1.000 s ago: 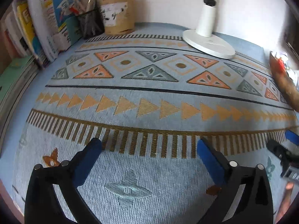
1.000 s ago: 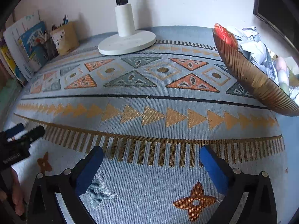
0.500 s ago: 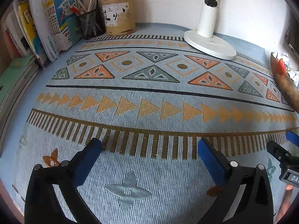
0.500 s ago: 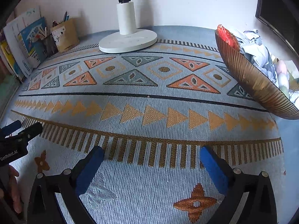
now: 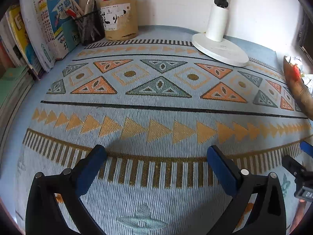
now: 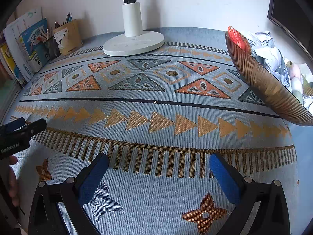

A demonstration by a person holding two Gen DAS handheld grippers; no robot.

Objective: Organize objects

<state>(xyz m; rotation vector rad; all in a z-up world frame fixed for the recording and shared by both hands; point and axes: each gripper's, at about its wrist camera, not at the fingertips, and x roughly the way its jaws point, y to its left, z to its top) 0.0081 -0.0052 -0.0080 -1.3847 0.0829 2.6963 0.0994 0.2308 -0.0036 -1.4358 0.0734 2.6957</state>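
**Both tongs empty, the mat bare between them**

You hold the left gripper point(image 5: 156, 156) and the right gripper point(image 6: 158, 166) side by side, low over the patterned mat point(image 5: 156, 98), each with its blue pads spread wide and nothing between them. That reads as a waiting pose: open tongs, ready for whichever item you pick.

The things to sort sit at the edges. The books point(image 5: 39, 29) lean at the far left, beside the mesh pen cup point(image 5: 90, 29) and the tan pen holder point(image 5: 119, 19), all against the wall to keep the middle free. The lamp base point(image 6: 135, 44) stands at the back. The ribbed bowl point(image 6: 264, 86), heaped with crumpled wrappers, lies nearest your right gripper, so it looks the likelier first target.
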